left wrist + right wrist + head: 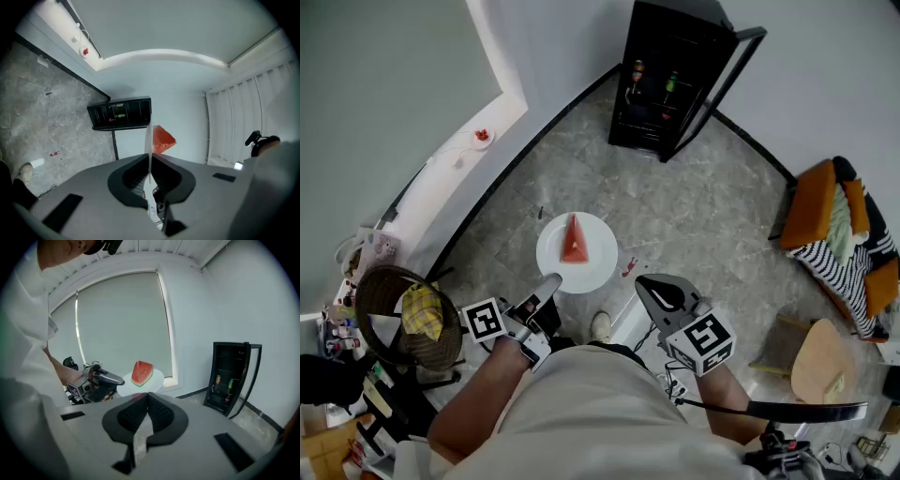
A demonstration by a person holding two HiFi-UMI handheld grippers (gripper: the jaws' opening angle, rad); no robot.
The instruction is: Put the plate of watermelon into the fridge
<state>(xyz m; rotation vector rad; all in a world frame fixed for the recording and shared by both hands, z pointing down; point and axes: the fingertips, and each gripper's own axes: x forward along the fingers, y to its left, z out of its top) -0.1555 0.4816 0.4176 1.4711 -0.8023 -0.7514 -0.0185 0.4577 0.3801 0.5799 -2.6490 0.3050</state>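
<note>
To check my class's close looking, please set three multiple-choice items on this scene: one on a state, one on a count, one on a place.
1. The fridge stands with its door:
A. shut
B. open
C. taken off

2. How many watermelon slices lie on the plate?
A. one
B. two
C. three

3. Where is the plate?
A. inside the fridge
B. on top of the fridge
C. in the jaws of the left gripper

Answers:
1 B, the door is swung out from the cabinet.
2 A, a single red wedge sits on it.
3 C, the jaws pinch its rim, well short of the fridge.
</note>
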